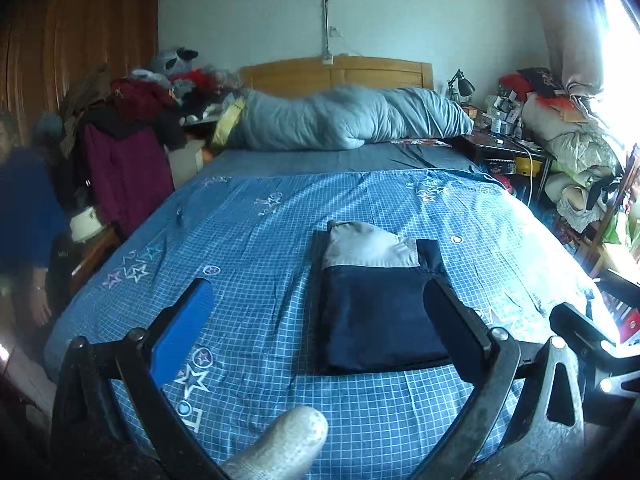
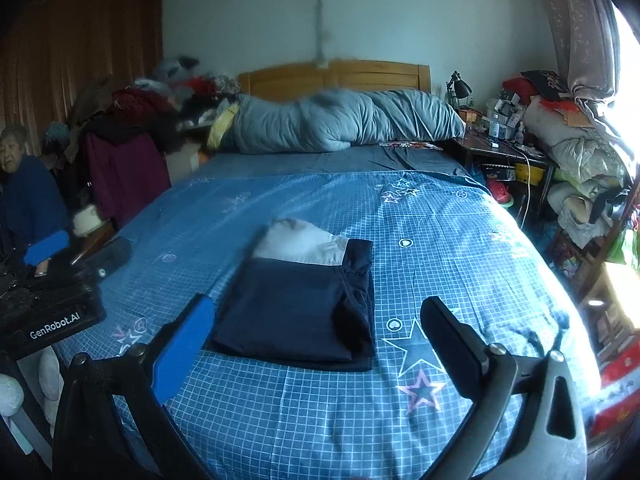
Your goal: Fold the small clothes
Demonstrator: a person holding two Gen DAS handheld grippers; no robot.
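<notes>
Garment point(image 1: 376, 300): one, apparently folded, on bed point(image 1: 260, 240). Both grippers' fingers apart, empty.

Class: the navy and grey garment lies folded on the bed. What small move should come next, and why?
Probably lift both away: the garment already lies as a neat folded rectangle, and the left hand-held gripper and right hand-held gripper are open, holding nothing.

Matt navy-and-grey cloth garment point(image 1: 376, 304) on a checked cotton-like bedsheet point(image 1: 256, 248); glossy wooden headboard point(image 1: 360, 72); puffy quilted duvet point(image 1: 344, 120).
</notes>
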